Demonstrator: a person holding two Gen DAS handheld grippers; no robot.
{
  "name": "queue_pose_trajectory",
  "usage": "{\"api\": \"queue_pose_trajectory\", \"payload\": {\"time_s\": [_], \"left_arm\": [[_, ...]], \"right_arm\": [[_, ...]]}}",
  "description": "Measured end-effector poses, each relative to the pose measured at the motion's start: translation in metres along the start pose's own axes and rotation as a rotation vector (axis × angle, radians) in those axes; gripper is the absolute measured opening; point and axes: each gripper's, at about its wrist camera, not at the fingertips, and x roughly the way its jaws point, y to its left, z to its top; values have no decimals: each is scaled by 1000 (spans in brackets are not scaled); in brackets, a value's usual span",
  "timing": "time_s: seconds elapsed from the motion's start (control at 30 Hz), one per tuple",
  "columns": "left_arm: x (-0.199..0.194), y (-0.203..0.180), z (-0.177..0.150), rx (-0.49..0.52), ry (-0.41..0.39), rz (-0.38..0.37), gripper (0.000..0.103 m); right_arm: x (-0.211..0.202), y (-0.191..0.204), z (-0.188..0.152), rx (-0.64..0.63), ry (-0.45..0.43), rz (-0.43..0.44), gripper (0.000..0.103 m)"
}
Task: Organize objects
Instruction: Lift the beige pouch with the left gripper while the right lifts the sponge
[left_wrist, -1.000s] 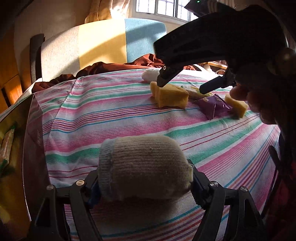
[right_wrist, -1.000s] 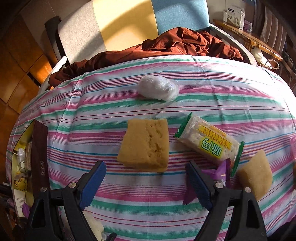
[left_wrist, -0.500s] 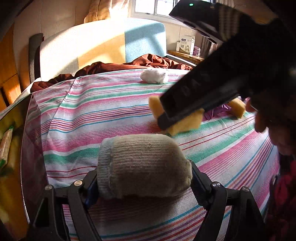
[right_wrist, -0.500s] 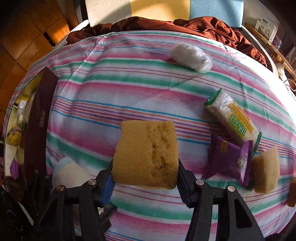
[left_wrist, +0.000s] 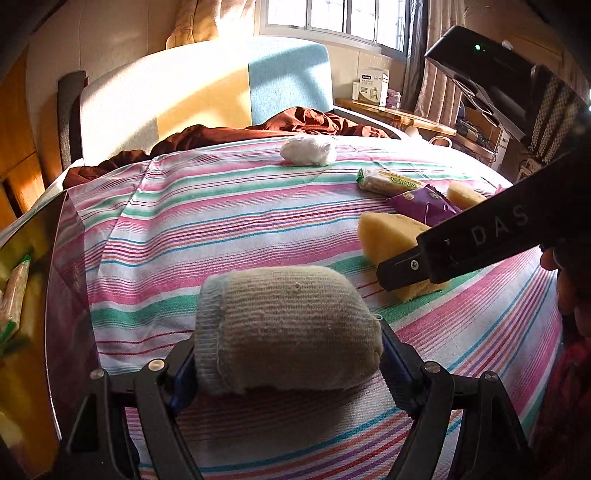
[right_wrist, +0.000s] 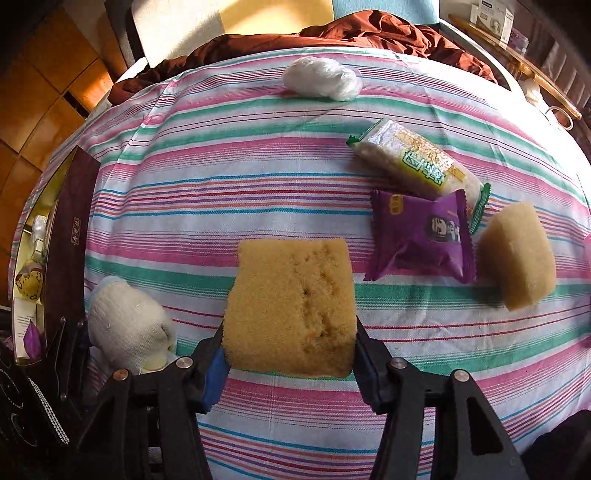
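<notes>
My left gripper (left_wrist: 288, 363) is shut on a rolled beige sock (left_wrist: 284, 328) and holds it low over the striped cloth (left_wrist: 221, 229). My right gripper (right_wrist: 290, 363) is shut on a yellow sponge (right_wrist: 291, 306), lifted above the cloth. In the left wrist view the right gripper's body crosses the right side, in front of that sponge (left_wrist: 388, 236). In the right wrist view the sock (right_wrist: 125, 325) sits at lower left. A second sponge (right_wrist: 517, 254), a purple snack packet (right_wrist: 421, 236), a cracker packet (right_wrist: 413, 162) and a white plastic wad (right_wrist: 321, 79) lie on the cloth.
A dark open box (right_wrist: 66, 221) holding several small items stands at the cloth's left edge. A brown cloth (right_wrist: 332, 37) and a padded chair back (left_wrist: 184, 99) lie beyond the far edge. A shelf with boxes (left_wrist: 373, 88) is at back right.
My right gripper closed on the yellow sponge, lifted it, and carried it back toward the near side. The left gripper stayed put, holding the sock.
</notes>
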Motion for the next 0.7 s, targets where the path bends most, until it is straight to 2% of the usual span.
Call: {"api": "queue_pose_trajectory", "payload": {"time_s": [0.33, 0.47, 0.7], "left_arm": [[-2, -2, -1, 7, -2, 12, 82], [-3, 0, -1, -2, -8, 19, 77], [-4, 0, -2, 1, -9, 23, 75]], "right_arm": [[0, 8, -4, -17, 3, -18, 58], [0, 8, -4, -16, 3, -17, 59], [2, 10, -1, -19, 4, -19, 59]]}}
